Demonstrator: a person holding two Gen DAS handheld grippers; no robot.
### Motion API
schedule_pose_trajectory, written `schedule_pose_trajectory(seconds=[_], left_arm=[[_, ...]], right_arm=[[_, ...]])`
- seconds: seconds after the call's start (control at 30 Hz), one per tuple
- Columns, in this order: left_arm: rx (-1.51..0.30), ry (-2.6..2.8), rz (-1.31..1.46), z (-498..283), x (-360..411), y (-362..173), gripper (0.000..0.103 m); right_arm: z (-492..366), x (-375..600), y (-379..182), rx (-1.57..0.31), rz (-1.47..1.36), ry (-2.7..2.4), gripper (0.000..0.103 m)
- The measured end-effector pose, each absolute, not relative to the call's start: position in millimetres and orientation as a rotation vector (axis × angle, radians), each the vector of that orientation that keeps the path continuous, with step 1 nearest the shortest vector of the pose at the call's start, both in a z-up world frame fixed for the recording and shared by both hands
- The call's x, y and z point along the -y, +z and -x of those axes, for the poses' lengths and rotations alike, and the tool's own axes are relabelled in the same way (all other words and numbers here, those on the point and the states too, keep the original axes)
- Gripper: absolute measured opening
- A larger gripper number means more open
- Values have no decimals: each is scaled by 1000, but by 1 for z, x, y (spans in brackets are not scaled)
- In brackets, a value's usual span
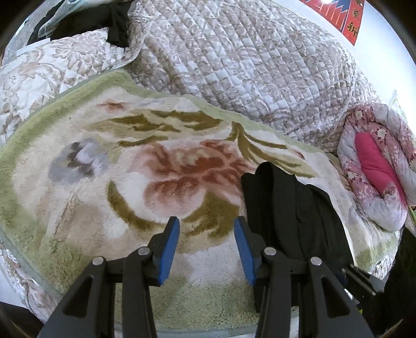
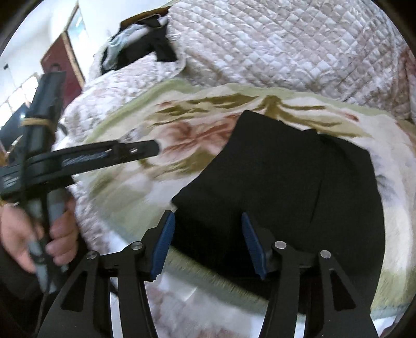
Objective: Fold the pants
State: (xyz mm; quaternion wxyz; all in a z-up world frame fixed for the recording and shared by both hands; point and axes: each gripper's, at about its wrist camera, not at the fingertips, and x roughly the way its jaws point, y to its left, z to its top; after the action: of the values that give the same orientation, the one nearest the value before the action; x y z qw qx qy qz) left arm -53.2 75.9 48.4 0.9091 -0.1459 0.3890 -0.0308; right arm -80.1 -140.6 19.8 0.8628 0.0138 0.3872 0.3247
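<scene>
Black pants [image 2: 286,182] lie folded flat on a cream blanket with a flower pattern [image 2: 197,135]. My right gripper [image 2: 207,214] hangs open just over their near left corner, and its blue pads do not press on the cloth. In the left wrist view the pants [image 1: 293,208] show as a dark folded stack to the right of my left gripper [image 1: 206,221]. That gripper stands open over bare blanket [image 1: 130,169] with nothing between its fingers. The right wrist view also shows the left gripper [image 2: 153,148] from the side, held by a hand [image 2: 59,234].
A quilted bedspread [image 1: 247,65] is heaped behind the blanket. A pink flowered bundle [image 1: 377,176] lies at the right. Dark clothing [image 1: 104,20] sits at the far left corner of the bed. A red door [image 2: 62,59] stands beyond the bed.
</scene>
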Motion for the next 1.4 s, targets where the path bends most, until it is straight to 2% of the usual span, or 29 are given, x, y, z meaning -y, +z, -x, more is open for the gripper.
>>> schedule_pose_trajectory(seconds=[0.13, 0.23, 0.57, 0.63, 0.7, 0.8, 1.0, 1.17, 1.23, 1.3, 1.33, 1.4], left_arm=[[-804, -135, 326, 52, -71, 47, 47], [-822, -228, 337, 49, -57, 44, 53], [-883, -342, 245, 44, -7, 27, 53], [-862, -349, 222, 49, -4, 30, 48], [-850, -335, 225, 50, -7, 31, 34], [-827, -342, 265, 53, -18, 36, 22], [-807, -370, 264, 55, -17, 41, 19], [-901, -349, 302, 43, -25, 25, 23], [-908, -355, 280, 45, -24, 27, 20], [-895, -353, 244, 50, -21, 33, 13], [-888, -357, 232, 52, -19, 35, 12], [-890, -354, 203, 56, -17, 36, 11]], right_arm=[[80, 167, 28, -800, -100, 689, 54], [74, 196, 34, -769, -151, 588, 54], [70, 257, 14, -799, -285, 358, 54], [70, 255, 15, -794, -271, 354, 54], [71, 253, 15, -789, -266, 356, 54], [72, 253, 15, -789, -269, 355, 54], [72, 254, 13, -790, -275, 352, 54], [73, 255, 14, -787, -276, 350, 54], [77, 256, 18, -765, -261, 337, 54], [83, 255, 25, -728, -230, 340, 40], [84, 253, 26, -725, -215, 342, 28], [80, 248, 16, -781, -186, 348, 24]])
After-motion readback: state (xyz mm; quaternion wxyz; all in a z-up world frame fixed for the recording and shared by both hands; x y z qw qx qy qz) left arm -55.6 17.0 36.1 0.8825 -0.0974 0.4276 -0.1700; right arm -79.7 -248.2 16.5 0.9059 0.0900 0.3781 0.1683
